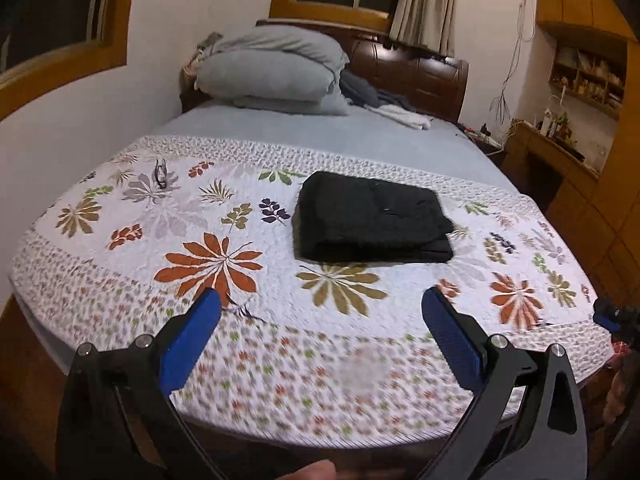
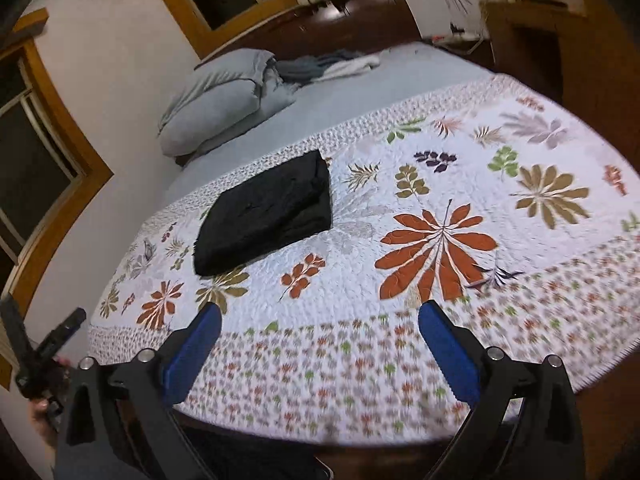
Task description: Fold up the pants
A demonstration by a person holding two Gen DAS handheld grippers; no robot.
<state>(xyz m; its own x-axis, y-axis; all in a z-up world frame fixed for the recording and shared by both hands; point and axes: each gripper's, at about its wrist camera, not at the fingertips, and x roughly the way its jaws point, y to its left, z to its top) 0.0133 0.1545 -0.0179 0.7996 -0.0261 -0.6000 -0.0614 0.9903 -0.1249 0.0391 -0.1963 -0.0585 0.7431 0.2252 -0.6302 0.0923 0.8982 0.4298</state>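
Both wrist views look from the foot over the quilt (image 1: 248, 380), sharing it.

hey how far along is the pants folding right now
Looks done: the black pants lie in a compact folded rectangle on the floral quilt. Nothing is in hand: the left gripper and right gripper are both open and clear of them. Nothing visibly remains, except perhaps moving them.

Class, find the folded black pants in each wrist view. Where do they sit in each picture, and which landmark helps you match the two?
Left wrist view: pants lie just right of centre on the quilt.
Right wrist view: pants lie left of centre, near the quilt's far edge.
Shared landmark: the big orange leaf print on the quilt.
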